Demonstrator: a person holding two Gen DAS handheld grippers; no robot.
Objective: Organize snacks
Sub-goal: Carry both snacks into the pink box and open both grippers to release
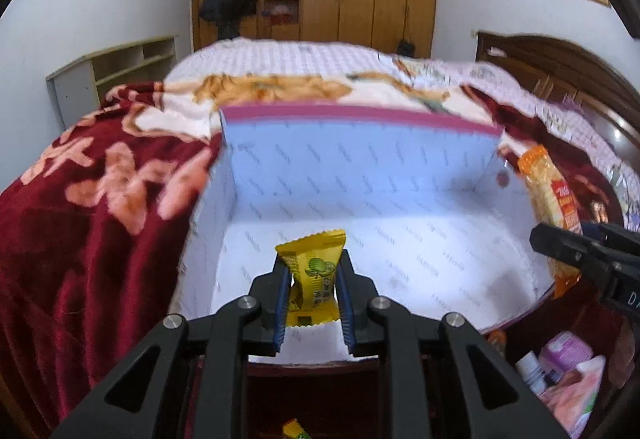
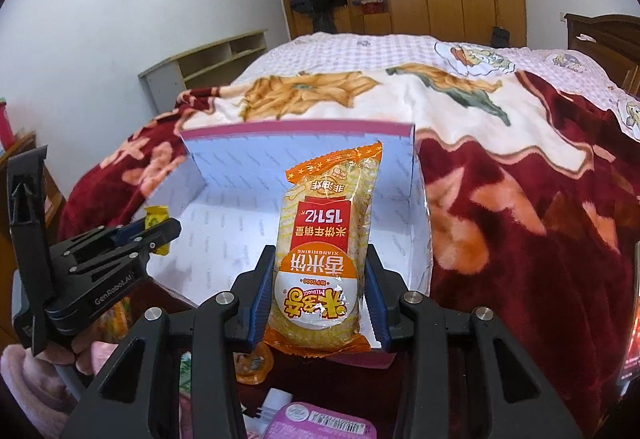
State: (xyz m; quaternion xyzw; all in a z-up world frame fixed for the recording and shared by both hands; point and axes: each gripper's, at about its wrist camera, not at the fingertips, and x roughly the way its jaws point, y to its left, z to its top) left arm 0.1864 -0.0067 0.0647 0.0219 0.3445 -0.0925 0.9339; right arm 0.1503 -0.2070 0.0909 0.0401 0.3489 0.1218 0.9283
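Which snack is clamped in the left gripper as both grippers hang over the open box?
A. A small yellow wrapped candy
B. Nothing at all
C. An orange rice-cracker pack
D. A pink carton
A: the left gripper is shut on the small yellow wrapped candy, while the right gripper holds the orange rice-cracker pack over the box.

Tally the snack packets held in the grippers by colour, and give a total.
Yellow: 1, small yellow packet in the left gripper.
Orange: 1, orange rice-cracker packet in the right gripper.
Total: 2, both held over the open white box.
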